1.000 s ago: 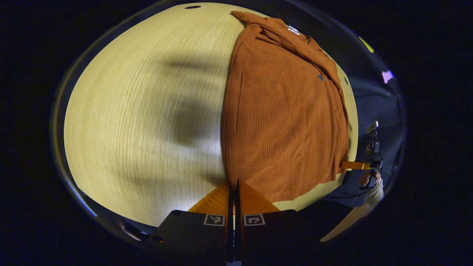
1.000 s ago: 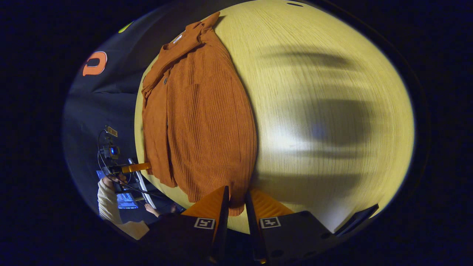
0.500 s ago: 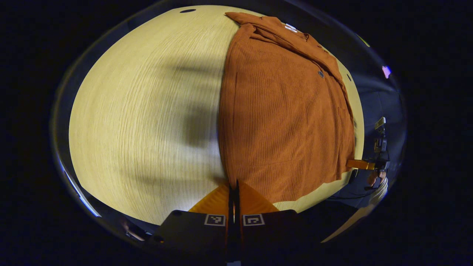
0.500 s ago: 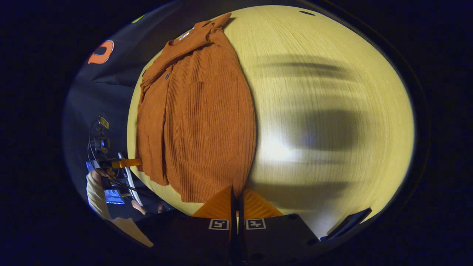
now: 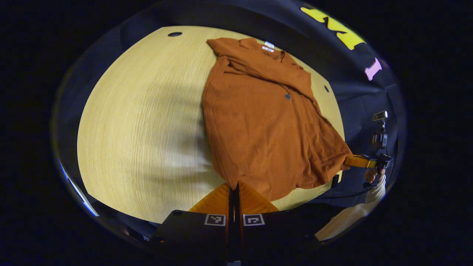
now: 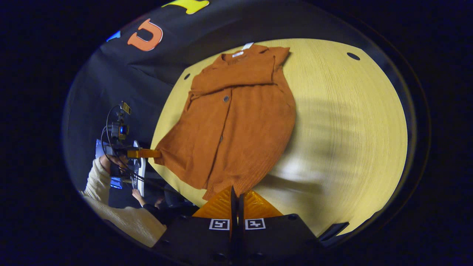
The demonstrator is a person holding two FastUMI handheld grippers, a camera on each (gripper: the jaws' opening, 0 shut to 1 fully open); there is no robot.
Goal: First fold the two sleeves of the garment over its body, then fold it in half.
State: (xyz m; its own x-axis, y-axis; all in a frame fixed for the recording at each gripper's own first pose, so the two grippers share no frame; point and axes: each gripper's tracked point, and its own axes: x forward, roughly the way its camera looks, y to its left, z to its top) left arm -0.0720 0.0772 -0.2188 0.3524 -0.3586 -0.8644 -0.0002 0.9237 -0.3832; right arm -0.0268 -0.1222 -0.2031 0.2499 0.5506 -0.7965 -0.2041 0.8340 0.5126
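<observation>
The pale wooden surface (image 5: 140,122) carries the orange garment (image 5: 266,125), whose collar lies at the far side. The left gripper (image 5: 234,190) has its fingers closed on one near corner of the hem. The right gripper (image 6: 236,194) pinches the other near corner.
</observation>
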